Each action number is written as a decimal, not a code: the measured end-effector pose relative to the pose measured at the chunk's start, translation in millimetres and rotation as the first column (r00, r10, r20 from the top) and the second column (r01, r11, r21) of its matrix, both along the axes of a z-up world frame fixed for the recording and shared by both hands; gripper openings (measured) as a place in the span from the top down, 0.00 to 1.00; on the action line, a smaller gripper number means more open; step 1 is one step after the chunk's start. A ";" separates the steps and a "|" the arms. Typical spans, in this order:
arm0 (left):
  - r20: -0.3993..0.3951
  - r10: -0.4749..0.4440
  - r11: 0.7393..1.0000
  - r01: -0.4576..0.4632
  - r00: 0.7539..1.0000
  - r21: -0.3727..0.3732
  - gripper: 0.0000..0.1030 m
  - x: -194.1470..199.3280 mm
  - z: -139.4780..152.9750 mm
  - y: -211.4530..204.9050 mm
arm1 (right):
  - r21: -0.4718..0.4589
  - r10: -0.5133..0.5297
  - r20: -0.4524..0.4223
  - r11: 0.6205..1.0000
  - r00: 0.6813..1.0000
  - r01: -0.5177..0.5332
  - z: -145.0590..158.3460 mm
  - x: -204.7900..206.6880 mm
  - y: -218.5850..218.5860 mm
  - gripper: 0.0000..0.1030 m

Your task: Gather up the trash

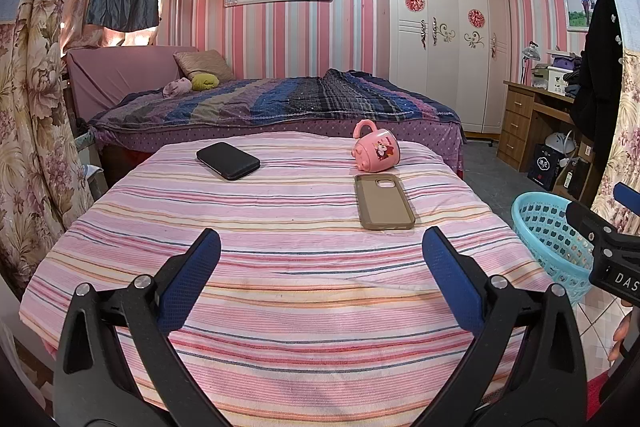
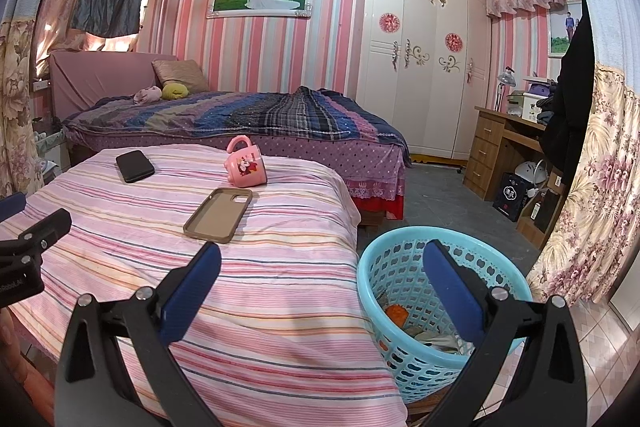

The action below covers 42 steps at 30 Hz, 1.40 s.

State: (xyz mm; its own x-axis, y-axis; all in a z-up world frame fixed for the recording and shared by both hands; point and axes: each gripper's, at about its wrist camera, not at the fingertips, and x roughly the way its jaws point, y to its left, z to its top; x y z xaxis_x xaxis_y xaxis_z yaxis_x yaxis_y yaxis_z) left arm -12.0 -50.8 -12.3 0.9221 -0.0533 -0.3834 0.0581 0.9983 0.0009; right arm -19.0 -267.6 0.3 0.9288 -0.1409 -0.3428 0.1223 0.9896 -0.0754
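A light blue plastic basket (image 2: pixel 400 279) stands on the floor at the right side of the striped bed (image 2: pixel 240 307); it holds orange and pale scraps of trash (image 2: pixel 404 319). My right gripper (image 2: pixel 322 259) hangs open and empty above the bed's edge and the basket's rim. My left gripper (image 1: pixel 320 247) is open and empty over the striped cover (image 1: pixel 280 267). The basket (image 1: pixel 548 227) shows at the right in the left wrist view, partly behind the other gripper's black body (image 1: pixel 608 247).
On the striped cover lie a black phone (image 1: pixel 227 160), a tan phone case (image 1: pixel 384 201) and a pink pig mug (image 1: pixel 376 147) tipped on its side. A second bed (image 1: pixel 280 107), a white wardrobe (image 1: pixel 444 39) and a wooden desk (image 1: pixel 528 123) stand behind.
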 end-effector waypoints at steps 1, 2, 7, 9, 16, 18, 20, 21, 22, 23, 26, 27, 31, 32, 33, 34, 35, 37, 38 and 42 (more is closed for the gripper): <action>0.000 0.000 1.000 0.000 1.000 0.001 0.05 0.1 -0.2 -0.4 | 0.000 0.000 0.000 1.000 1.000 0.000 0.0 -0.1 0.1 0.04; 0.001 0.001 1.000 -0.001 1.000 0.000 0.05 -0.1 0.0 0.0 | -0.001 0.000 0.000 1.000 1.000 0.000 0.0 0.1 0.1 0.04; 0.000 0.001 1.000 -0.001 1.000 -0.001 0.05 0.0 -0.1 -0.1 | -0.001 -0.001 0.001 1.000 1.000 0.001 0.0 -0.1 0.0 0.04; 0.000 0.001 1.000 -0.001 1.000 -0.001 0.05 -0.1 -0.1 0.0 | 0.002 -0.002 0.002 1.000 1.000 0.002 -0.1 0.4 -0.4 0.04; 0.000 0.001 1.000 0.000 1.000 -0.001 0.05 0.0 -0.4 -0.1 | 0.004 -0.006 0.004 1.000 1.000 0.006 -1.0 1.5 -2.4 0.04; 0.001 0.000 1.000 0.000 1.000 -0.001 0.05 -0.1 -0.3 0.1 | 0.004 -0.008 0.005 1.000 1.000 0.008 -1.2 1.1 -3.8 0.04; 0.000 0.000 1.000 0.000 1.000 -0.001 0.05 0.0 -0.5 -0.1 | 0.004 -0.008 0.004 1.000 1.000 0.008 -1.3 1.2 -3.9 0.04; 0.000 0.000 1.000 0.000 1.000 -0.001 0.05 -0.1 -0.5 -0.2 | 0.005 -0.008 0.004 1.000 1.000 0.008 -1.2 1.0 -3.8 0.04; 0.001 0.001 1.000 -0.001 1.000 -0.001 0.05 -0.1 -0.5 -0.2 | 0.005 -0.008 0.005 1.000 1.000 0.008 -1.1 0.9 -3.7 0.04; 0.001 0.000 1.000 0.000 1.000 -0.001 0.05 -0.1 -0.5 0.1 | 0.005 -0.009 0.005 1.000 1.000 0.009 -1.4 1.4 -4.6 0.04; 0.001 0.000 1.000 0.000 1.000 -0.001 0.05 -0.2 -0.5 0.1 | 0.005 -0.008 0.005 1.000 1.000 0.008 -1.3 1.1 -4.1 0.04; 0.002 0.000 1.000 0.000 1.000 -0.001 0.05 -0.2 -0.5 0.1 | 0.005 -0.009 0.004 1.000 1.000 0.008 -1.3 1.0 -4.1 0.04; 0.001 -0.001 1.000 0.001 1.000 -0.001 0.05 0.0 0.2 -0.6 | 0.007 -0.011 0.004 1.000 1.000 0.011 -2.5 1.3 -5.4 0.04; 0.001 -0.001 1.000 0.001 1.000 0.000 0.05 0.2 0.8 -0.8 | 0.006 -0.010 0.005 1.000 1.000 0.010 -2.2 1.0 -4.9 0.04; 0.002 -0.001 1.000 0.001 1.000 0.000 0.05 0.2 0.8 -0.8 | 0.006 -0.011 0.004 1.000 1.000 0.011 -2.2 1.0 -5.0 0.04; 0.003 0.000 1.000 0.000 1.000 0.000 0.05 0.4 0.8 -1.3 | 0.007 -0.010 0.005 1.000 1.000 0.010 -2.2 0.9 -5.0 0.04; 0.002 0.000 1.000 0.000 1.000 0.000 0.05 0.3 0.6 -0.9 | 0.008 -0.011 0.004 1.000 1.000 0.011 -2.6 1.4 -5.8 0.04; -0.002 -0.001 1.000 0.001 1.000 -0.001 0.05 1.0 0.3 -1.3 | 0.007 -0.011 0.004 1.000 1.000 0.011 -2.7 1.3 -5.7 0.04; -0.002 -0.001 1.000 0.001 1.000 -0.001 0.05 0.5 0.7 -1.0 | 0.006 -0.010 0.005 1.000 1.000 0.010 -2.2 0.9 -5.3 0.04; -0.001 -0.002 1.000 0.002 1.000 -0.001 0.05 0.7 1.7 -1.0 | 0.007 -0.010 0.006 1.000 1.000 0.010 -2.3 0.9 -5.8 0.04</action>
